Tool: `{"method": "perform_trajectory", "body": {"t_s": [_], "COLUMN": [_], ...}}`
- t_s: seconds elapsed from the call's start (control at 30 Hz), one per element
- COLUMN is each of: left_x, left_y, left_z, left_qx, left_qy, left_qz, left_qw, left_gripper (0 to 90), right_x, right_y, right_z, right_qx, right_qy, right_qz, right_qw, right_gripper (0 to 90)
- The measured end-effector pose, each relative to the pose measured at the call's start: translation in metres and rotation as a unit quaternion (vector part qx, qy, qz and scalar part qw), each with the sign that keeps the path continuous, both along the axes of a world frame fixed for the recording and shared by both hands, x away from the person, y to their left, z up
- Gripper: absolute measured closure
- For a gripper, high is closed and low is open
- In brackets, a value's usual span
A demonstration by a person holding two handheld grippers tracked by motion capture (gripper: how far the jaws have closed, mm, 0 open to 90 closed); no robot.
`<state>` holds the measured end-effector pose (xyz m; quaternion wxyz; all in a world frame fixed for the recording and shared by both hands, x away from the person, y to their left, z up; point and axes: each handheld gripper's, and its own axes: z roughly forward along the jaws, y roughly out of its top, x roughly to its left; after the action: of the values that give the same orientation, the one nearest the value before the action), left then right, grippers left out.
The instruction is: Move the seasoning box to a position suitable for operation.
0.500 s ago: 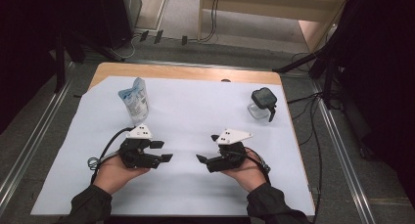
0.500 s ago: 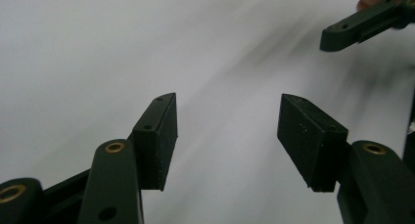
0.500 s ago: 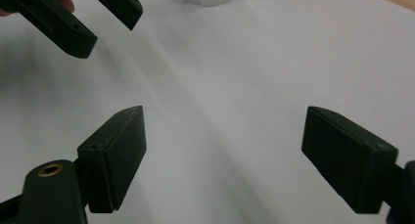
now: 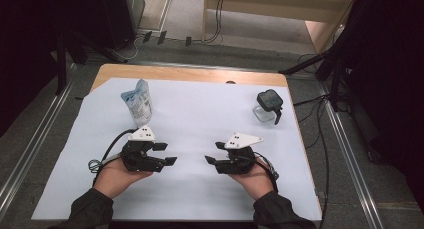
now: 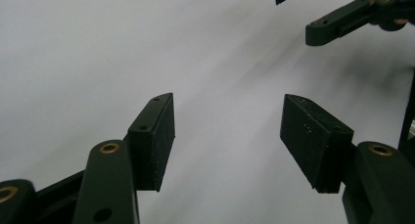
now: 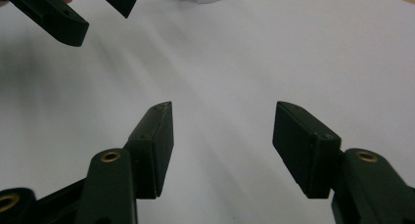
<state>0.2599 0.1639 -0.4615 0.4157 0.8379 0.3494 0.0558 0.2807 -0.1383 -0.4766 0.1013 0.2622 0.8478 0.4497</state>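
My left gripper [image 4: 166,154] rests low over the white sheet [image 4: 200,119] near the front, held in a hand, jaws apart and pointing right. My right gripper [image 4: 214,153] faces it from the right, also open with nothing between its jaws. A small gap separates the two sets of tips. In the left gripper view my own jaws [image 5: 227,131] frame bare white sheet, and the right gripper's fingers [image 5: 337,23] show at top right. The right gripper view has my own jaws [image 6: 222,136] over bare sheet, with the left gripper's fingers [image 6: 54,18] at top left.
A blue-and-white pouch [image 4: 137,103] stands upright behind the left gripper. A small clear jar with a black lid [image 4: 267,106] sits near the right edge of the sheet. The wooden table edge [image 4: 190,74] shows at the back. Cables lie on the floor beyond.
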Motion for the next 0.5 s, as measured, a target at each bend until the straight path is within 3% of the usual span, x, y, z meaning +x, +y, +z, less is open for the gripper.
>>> {"method": "perform_trajectory", "body": {"t_s": [0.17, 0.27, 0.4, 0.5], "left_x": [0.003, 0.006, 0.009, 0.011], "left_y": [-0.001, -0.001, 0.001, 0.003], "left_z": [0.001, 0.000, 0.001, 0.001], "left_qx": [0.000, 0.016, 0.008, 0.002], "left_qy": [-0.007, -0.015, -0.014, -0.013], "left_qz": [-0.004, -0.001, -0.005, -0.008], "left_qw": [1.0000, 0.9998, 0.9999, 0.9999], "left_gripper": [38.3, 38.1, 38.0, 38.3], "right_x": [-0.006, -0.008, -0.008, -0.008], "right_y": [-0.011, -0.014, -0.019, -0.023], "right_z": [0.003, 0.003, 0.003, 0.003], "right_qx": [0.014, 0.019, 0.019, 0.006], "right_qy": [-0.009, -0.012, -0.008, -0.010], "right_qz": [-0.023, -0.028, -0.041, -0.048], "right_qw": [0.9996, 0.9994, 0.9989, 0.9988], "right_gripper": [48.9, 49.8, 50.2, 48.9]}}
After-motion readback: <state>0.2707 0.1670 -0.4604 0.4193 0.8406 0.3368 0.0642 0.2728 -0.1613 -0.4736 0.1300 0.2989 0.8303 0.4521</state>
